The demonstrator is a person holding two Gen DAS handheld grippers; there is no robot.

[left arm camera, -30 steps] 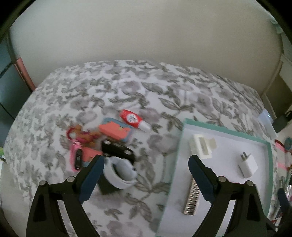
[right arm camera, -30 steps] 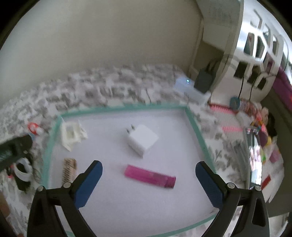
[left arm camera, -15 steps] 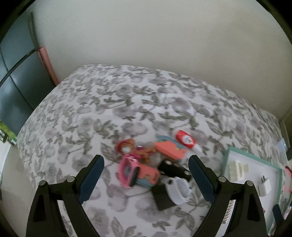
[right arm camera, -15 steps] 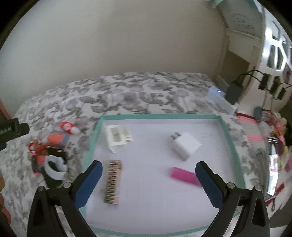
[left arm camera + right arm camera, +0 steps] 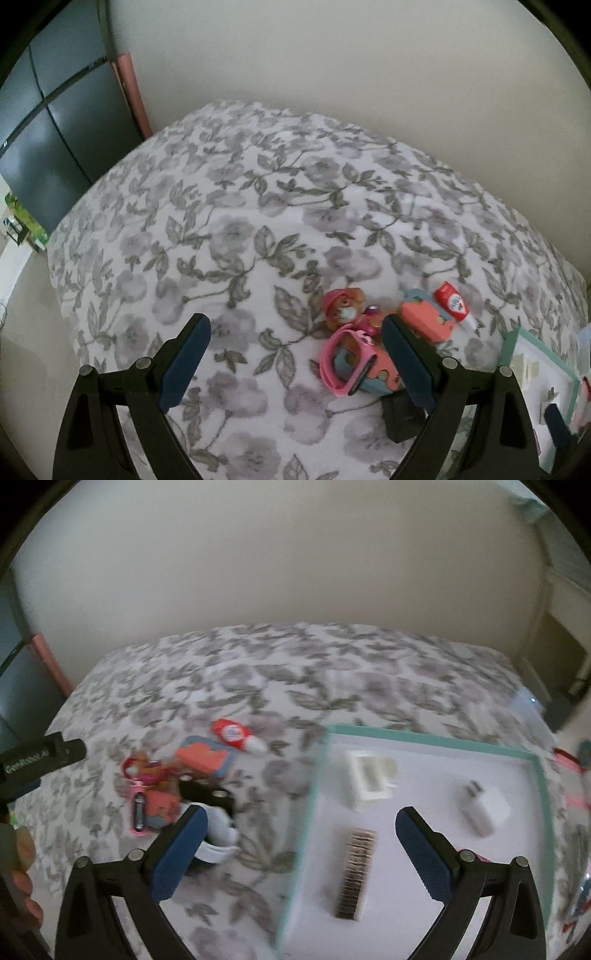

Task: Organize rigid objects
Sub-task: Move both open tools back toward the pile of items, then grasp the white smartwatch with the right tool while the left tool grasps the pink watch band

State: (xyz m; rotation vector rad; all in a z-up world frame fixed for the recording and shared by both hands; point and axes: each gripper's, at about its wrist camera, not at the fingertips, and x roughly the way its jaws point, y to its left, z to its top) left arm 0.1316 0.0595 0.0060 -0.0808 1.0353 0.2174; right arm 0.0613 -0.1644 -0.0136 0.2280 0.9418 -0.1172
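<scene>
A pile of small objects lies on the floral bedspread (image 5: 240, 229): a pink watch (image 5: 345, 365), a toy dog keychain (image 5: 341, 308), an orange and blue case (image 5: 426, 319), a red and white tube (image 5: 452, 304). My left gripper (image 5: 295, 362) is open and empty, left of the pile. My right gripper (image 5: 301, 853) is open and empty above the left edge of the teal-rimmed white tray (image 5: 436, 740). The tray holds a white holder (image 5: 367, 777), a white charger (image 5: 485, 808) and a ridged bar (image 5: 354, 873). A white band (image 5: 221, 840) and a black piece (image 5: 207, 794) lie by the right gripper's left finger.
A dark cabinet (image 5: 44, 122) and a pink post (image 5: 133, 96) stand at the bed's left. The wall runs behind the bed. A white device with a light (image 5: 528, 709) sits past the tray. The left gripper's body (image 5: 37, 760) shows at the right view's left edge.
My left gripper has swung left, so the pile and tray slid to the right of its view. My right gripper has also swung left, from over the tray to its left edge; the pink bar left view.
</scene>
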